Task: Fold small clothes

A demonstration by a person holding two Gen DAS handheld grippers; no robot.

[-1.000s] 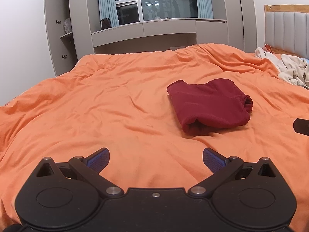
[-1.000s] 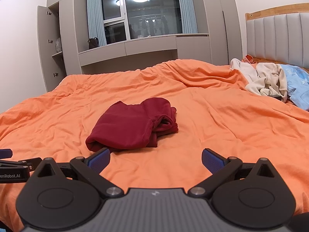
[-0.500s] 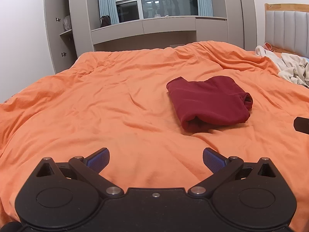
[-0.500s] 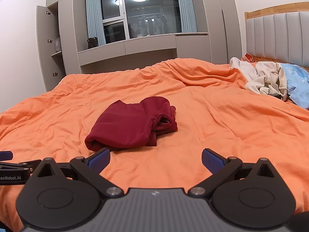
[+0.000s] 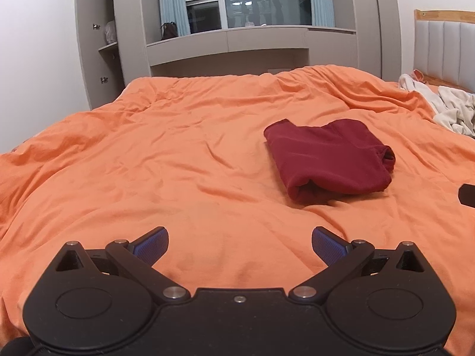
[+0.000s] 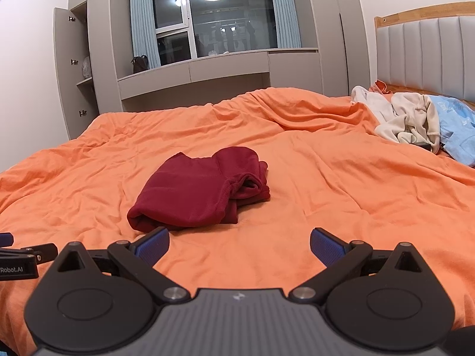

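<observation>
A dark red garment (image 5: 328,157) lies folded into a compact bundle on the orange bed cover (image 5: 178,163). It also shows in the right wrist view (image 6: 202,190), just ahead of the left finger. My left gripper (image 5: 240,244) is open and empty, held above the cover, with the garment ahead and to its right. My right gripper (image 6: 239,244) is open and empty, near the garment's front edge. The left gripper's side (image 6: 20,262) shows at the left edge of the right wrist view.
A pile of unfolded clothes, cream (image 6: 406,118) and light blue (image 6: 457,130), lies at the right near the padded headboard (image 6: 424,53). Grey wardrobes and a window bench (image 5: 237,44) stand beyond the bed's far edge.
Both grippers have drawn back a little and tilted slightly upward; the red garment sits a bit lower and farther in view. It has not moved on the bed. Both grippers stay open.
</observation>
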